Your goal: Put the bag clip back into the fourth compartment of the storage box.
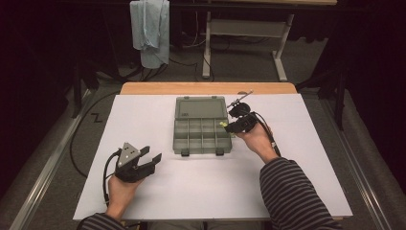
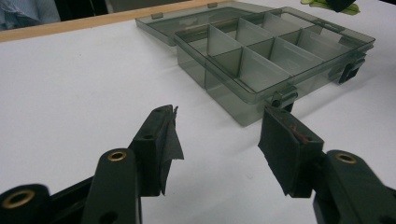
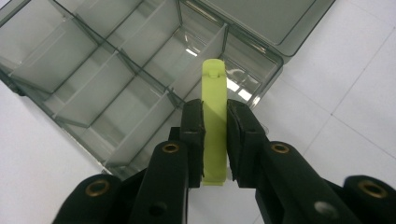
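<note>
One organizer box (image 1: 201,125) with eight compartments is lying open; we are pinching one yellow-green strip (image 3: 214,126) in the right gripper (image 3: 215,122), while the left gripper (image 2: 217,140) is gaping empty.

We counted one compartment box (image 1: 201,125) (eight compartments), one yellow-green strip (image 3: 214,126), two grippers, and one cloth (image 1: 151,29) beyond the table's far edge.

A white table top (image 1: 297,143) with a wooden far edge (image 1: 206,88). On the floor behind it, a pale blue cloth (image 1: 151,28) hangs from a dark stand beside a light metal frame (image 1: 249,33). Cables (image 1: 86,129) trail over the grey carpet.
</note>
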### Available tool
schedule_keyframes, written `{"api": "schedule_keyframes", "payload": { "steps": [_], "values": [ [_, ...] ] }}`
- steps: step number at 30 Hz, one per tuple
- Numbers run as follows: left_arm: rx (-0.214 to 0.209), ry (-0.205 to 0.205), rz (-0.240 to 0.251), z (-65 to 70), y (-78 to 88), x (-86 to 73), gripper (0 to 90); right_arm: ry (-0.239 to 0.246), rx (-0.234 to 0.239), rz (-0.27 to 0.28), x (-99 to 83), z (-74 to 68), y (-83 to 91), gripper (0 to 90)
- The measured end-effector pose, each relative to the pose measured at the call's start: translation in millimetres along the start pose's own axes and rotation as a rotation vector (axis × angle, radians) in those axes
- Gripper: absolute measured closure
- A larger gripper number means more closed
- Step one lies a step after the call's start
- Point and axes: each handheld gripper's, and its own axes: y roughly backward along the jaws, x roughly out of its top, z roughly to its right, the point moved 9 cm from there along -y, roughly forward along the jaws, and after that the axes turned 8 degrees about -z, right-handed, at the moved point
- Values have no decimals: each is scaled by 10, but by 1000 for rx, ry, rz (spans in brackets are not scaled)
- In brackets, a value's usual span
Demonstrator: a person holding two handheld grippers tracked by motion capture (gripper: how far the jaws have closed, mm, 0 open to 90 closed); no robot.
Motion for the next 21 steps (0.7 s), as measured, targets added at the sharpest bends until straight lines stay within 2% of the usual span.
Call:
{"api": "schedule_keyframes", "payload": {
  "steps": [9, 21],
  "values": [
    [-7, 2, 2, 3, 3, 2, 451, -2, -17, -13, 115, 17, -77, 797],
    [-8, 2, 5, 7, 2, 5, 451, -32, -37, -18, 206, 75, -183, 792]
  ]
}}
